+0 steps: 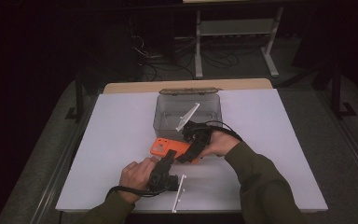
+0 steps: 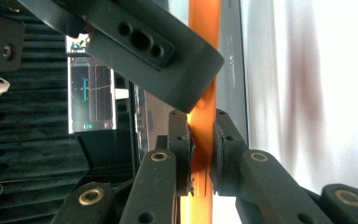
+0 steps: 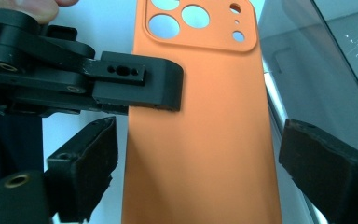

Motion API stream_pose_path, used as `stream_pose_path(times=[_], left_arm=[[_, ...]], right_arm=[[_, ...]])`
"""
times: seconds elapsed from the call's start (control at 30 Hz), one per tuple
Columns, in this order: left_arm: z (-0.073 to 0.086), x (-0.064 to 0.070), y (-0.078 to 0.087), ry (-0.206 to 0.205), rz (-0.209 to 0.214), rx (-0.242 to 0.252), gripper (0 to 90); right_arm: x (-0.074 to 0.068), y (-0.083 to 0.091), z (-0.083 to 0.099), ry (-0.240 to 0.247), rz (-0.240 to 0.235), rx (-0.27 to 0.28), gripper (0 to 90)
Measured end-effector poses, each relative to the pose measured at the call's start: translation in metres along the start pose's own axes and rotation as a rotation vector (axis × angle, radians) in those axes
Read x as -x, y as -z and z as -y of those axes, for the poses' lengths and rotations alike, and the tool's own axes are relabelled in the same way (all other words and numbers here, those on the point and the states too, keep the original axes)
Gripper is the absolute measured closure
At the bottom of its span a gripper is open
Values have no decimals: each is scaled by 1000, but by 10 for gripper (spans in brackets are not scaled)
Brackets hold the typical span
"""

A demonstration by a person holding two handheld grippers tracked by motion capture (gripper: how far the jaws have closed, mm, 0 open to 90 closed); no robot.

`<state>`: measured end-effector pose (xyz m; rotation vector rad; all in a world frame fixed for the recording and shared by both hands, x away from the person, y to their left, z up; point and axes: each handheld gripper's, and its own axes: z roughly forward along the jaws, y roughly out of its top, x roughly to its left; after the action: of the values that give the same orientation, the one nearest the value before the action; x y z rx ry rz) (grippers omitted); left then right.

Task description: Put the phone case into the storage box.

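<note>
Here the left tool (image 2: 200, 158) pinches the edge of the orange phone case (image 3: 200, 140), whose long axis runs straight ahead between the right tool's (image 3: 196, 163) spread jaws, just above the surface (image 1: 121, 130).

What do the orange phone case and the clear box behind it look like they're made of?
Orange phone case: likely silicone or soft matte plastic; its surface is even and glare-free, with cleanly moulded camera holes. Clear box: apparently rigid transparent plastic, since the mat shows through its glossy, faintly grey walls.
</note>
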<state>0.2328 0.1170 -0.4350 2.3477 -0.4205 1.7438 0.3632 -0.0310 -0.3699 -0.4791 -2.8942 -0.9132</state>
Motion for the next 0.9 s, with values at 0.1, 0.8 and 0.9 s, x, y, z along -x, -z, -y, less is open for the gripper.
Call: stream_pose_path(times=[0.1,0.8,0.9], left_arm=[[1,0,0,8,1,0,803],[9,0,0,28,15,4,803],[9,0,1,24,17,2,803]], right_arm=[[0,3,0,0,-1,14,98],[2,31,33,-24,47,80,55],[1,34,44,-37,61,94,39]])
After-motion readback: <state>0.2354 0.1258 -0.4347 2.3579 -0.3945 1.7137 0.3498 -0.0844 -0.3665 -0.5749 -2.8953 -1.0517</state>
